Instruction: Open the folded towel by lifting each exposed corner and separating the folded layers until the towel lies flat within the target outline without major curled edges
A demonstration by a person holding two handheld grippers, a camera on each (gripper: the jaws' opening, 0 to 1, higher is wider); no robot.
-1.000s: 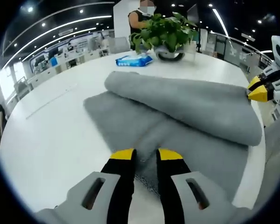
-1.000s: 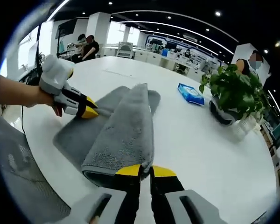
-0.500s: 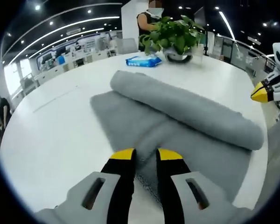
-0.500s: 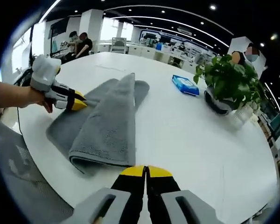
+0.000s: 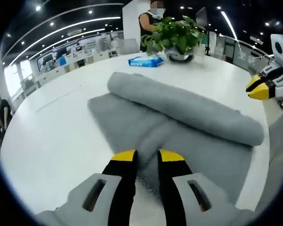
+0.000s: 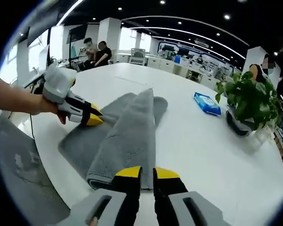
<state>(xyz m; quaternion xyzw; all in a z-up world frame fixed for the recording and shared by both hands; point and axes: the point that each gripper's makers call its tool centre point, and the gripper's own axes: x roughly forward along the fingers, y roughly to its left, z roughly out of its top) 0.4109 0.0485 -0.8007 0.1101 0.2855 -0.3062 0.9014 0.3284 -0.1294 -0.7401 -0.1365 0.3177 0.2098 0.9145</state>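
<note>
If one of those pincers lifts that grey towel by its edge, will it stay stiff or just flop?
The grey fluffy towel would probably droop: its folded layer already sags in a soft roll. It looks thick, so likely a bit heavy. Its fuzzy pile should grip the white table rather than slide.

The left gripper (image 5: 148, 156) reaches forward low over the table (image 5: 56, 136), its yellow-tipped jaws a narrow gap apart with grey cloth between them, apparently pinched. In the right gripper view a bare forearm and hand (image 6: 47, 106) hold it near the table's edge. The right gripper (image 6: 147, 173) has its jaws slightly parted, gripping nothing.
</note>
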